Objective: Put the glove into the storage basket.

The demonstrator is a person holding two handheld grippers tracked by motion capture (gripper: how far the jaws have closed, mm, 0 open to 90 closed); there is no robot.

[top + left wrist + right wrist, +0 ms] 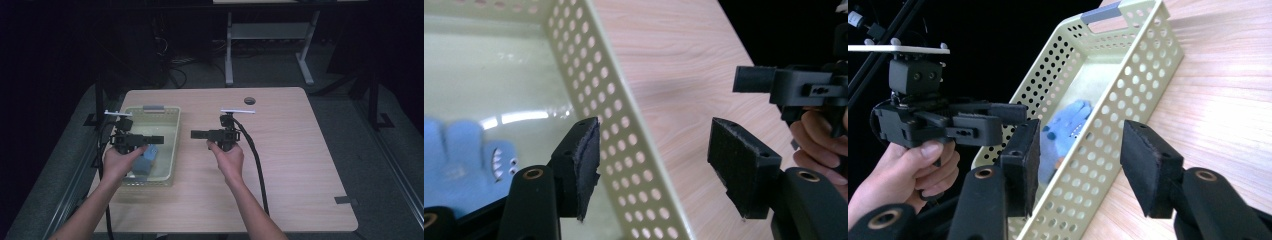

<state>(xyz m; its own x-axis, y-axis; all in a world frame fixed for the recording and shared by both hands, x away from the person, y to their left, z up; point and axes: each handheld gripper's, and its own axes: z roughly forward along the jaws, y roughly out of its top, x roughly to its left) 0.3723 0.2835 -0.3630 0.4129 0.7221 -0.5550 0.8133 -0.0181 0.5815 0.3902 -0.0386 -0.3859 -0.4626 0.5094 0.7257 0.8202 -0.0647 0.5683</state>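
two grippers are over one wooden table [280,165], one in each of the person's two hands. the left gripper [156,139] hangs over the one perforated pale basket [172,145], with its two jaws pointing across the table toward the other gripper. in the left gripper view its jaws stand well apart with nothing between the pads; the basket's side wall [624,150] runs up through the gap below them, the basket floor lies on the left jaw's side and bare table on the right jaw's side. this gripper holds nothing.

the right gripper [196,134] is over bare table just beside the basket's outer wall, its jaws pointing back at the left gripper, so the two sets of tips face each other and stay apart. in the right gripper view its jaws [1075,165] are also wide and empty, with the basket wall [1128,90] and the table showing through the gap.

one blue soft toy [146,159] lies on the basket floor, in the end nearest the person, below and behind the left gripper's jaws. in the left gripper view it sits low beside the left jaw [459,155], with small dark dots and white marks on it; in the right gripper view it shows through the basket's holes [1068,127], just beyond the left-hand jaw. neither gripper touches it.

the basket has one grey handle [153,107] at its far end, well beyond both grippers. one cable [255,160] trails from the right gripper toward the person.
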